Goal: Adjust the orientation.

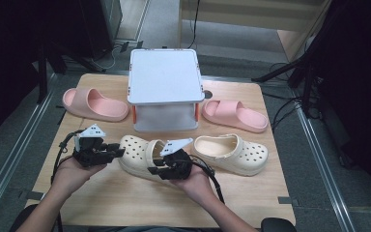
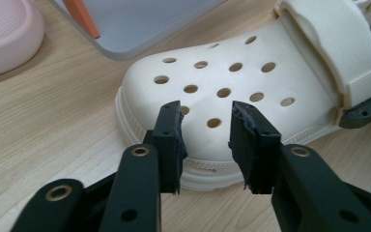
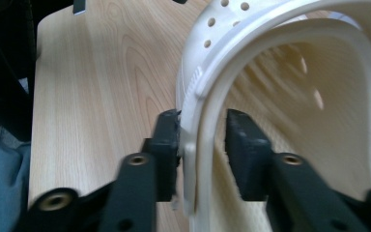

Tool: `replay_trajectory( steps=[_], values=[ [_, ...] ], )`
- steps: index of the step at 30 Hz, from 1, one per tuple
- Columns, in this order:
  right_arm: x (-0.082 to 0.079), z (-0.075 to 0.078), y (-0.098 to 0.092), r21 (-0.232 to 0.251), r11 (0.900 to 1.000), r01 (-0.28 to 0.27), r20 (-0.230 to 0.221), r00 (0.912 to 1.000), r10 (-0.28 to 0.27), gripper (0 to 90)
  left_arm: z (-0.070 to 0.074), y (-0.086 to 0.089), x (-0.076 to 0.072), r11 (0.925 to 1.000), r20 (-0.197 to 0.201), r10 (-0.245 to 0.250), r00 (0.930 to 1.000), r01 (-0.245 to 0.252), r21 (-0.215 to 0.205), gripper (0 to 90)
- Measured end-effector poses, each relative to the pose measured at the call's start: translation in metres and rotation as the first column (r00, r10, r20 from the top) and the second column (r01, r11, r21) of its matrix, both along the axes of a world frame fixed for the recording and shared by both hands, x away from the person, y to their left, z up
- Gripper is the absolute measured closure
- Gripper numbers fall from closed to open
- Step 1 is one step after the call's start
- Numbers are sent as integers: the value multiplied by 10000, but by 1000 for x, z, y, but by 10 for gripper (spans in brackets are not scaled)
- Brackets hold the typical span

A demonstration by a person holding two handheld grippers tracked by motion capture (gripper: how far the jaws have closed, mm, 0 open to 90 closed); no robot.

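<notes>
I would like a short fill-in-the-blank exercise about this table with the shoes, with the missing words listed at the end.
1. The left gripper points at the ____ end of the cream clog.
2. The right gripper has the clog's heel ____ between its jaws.
3. The two slides beside the white stand are ____ in colour.
4. A second cream clog lies to the ____ of the first in the high view.

Missing words: toe; rim; pink; right

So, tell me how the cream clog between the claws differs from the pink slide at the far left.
The cream clog has a closed toe dotted with holes and a heel strap; the pink slide has an open toe, one plain band and no strap. The clog lies near the table's front edge, the slide farther back. Both rest sole-down on the table.
</notes>
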State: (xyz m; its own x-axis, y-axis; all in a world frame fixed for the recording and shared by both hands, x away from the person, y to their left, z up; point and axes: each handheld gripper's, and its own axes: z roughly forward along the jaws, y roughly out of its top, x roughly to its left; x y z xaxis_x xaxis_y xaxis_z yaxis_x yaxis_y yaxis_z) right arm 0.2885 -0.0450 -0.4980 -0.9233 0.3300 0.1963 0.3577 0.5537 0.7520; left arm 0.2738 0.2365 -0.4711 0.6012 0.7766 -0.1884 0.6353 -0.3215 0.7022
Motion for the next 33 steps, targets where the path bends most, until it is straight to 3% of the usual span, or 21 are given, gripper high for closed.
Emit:
replay_trajectory(
  steps=[5, 8, 11, 20, 23, 33],
  values=[
    [-1, 10, -16, 197, 9998, 36, -204, 9998, -32, 641, 0, 2, -1, 9999, 29, 73, 10000, -72, -70, 704],
    [0, 21, -33, 556, 9976, 405, -149, 9991, -397, 847, -2, 1, 0, 9999, -72, 93, 9999, -93, -58, 720],
    [5, 23, -38, 682, 9953, 683, -119, 9976, -676, 895, -3, 0, 0, 9999, -137, 62, 9999, -63, -91, 729],
    [30, 29, -38, 859, 9867, 1379, 188, 9900, -1400, 900, -13, 4, -6, 9995, -558, 301, 9980, -306, -98, 757],
    [38, 29, -35, 678, 9853, 1571, 309, 9867, -1594, 900, -15, 4, -10, 9994, -595, 339, 9976, -340, -3, 756],
    [52, 19, -21, 370, 9877, 1521, 234, 9879, -1530, 900, -23, 2, -15, 9989, -776, 474, 9959, -475, 5, 756]
  ],
)
